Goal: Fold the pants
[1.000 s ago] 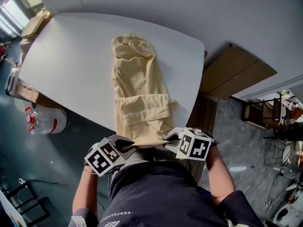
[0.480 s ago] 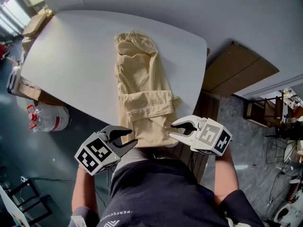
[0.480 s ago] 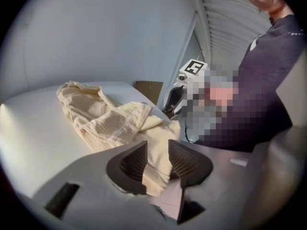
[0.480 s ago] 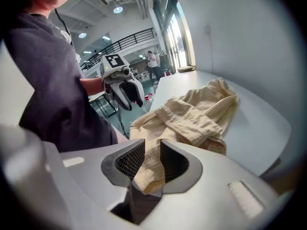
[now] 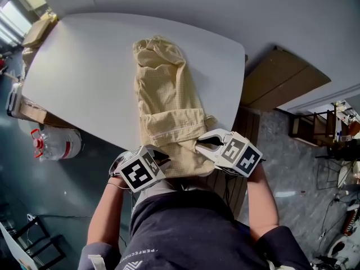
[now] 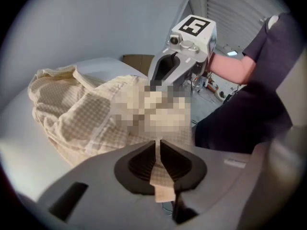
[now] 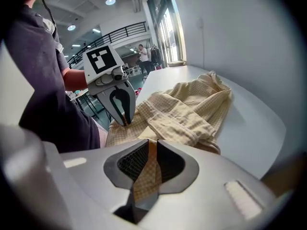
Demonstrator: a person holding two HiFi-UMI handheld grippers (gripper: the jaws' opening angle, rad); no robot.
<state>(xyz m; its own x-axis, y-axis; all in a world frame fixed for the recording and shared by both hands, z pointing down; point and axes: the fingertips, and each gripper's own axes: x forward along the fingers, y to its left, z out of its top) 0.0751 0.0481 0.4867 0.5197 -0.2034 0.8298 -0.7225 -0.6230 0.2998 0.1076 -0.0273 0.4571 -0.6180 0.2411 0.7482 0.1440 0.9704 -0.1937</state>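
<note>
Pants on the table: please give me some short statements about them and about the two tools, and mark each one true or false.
1. The pants lie on a pale table. True.
2. The left tool is open and empty. False: its jaws have just been closing and now pinch the pants' cloth.
3. The right tool grips cloth of the pants. True; its jaws have just been closing as well.
4. The pants are dark blue. False: they are pale yellow with a fine check.
5. Both tools hold the end of the pants nearest the person. True.
</note>
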